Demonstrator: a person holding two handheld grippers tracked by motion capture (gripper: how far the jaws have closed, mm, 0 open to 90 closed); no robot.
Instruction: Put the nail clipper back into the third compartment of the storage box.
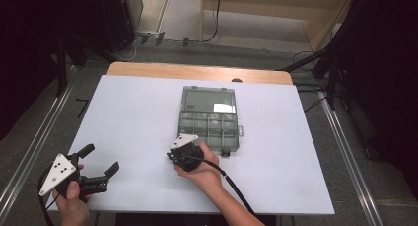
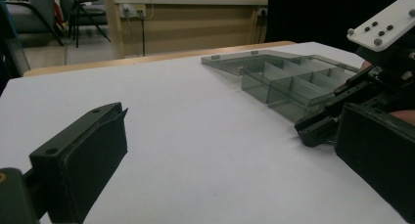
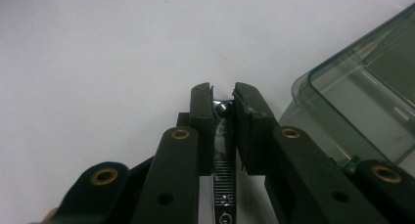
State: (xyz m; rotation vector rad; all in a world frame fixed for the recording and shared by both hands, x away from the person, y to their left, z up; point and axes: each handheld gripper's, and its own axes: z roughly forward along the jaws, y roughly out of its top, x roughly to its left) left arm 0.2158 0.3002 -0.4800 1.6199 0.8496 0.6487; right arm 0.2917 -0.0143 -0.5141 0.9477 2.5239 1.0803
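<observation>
On the white table top [image 1: 148, 117], which covered a wooden table on a grey floor with black curtains at both sides, one smoky clear compartment box [image 1: 209, 118] lay open. Two grippers were there. Beside the box's near left corner, the right gripper [image 3: 223, 104] pointed down at the table, its jaws clenched on one shiny metal nail clipper [image 3: 223, 150]. Well apart, the left gripper [image 1: 103, 159] hung released, holding nothing.

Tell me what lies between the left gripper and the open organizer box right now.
Mostly bare white table. In the left gripper view, the right gripper, its jaws shut on a small metal tool, sits just before the organizer box; the left gripper stands open.
</observation>
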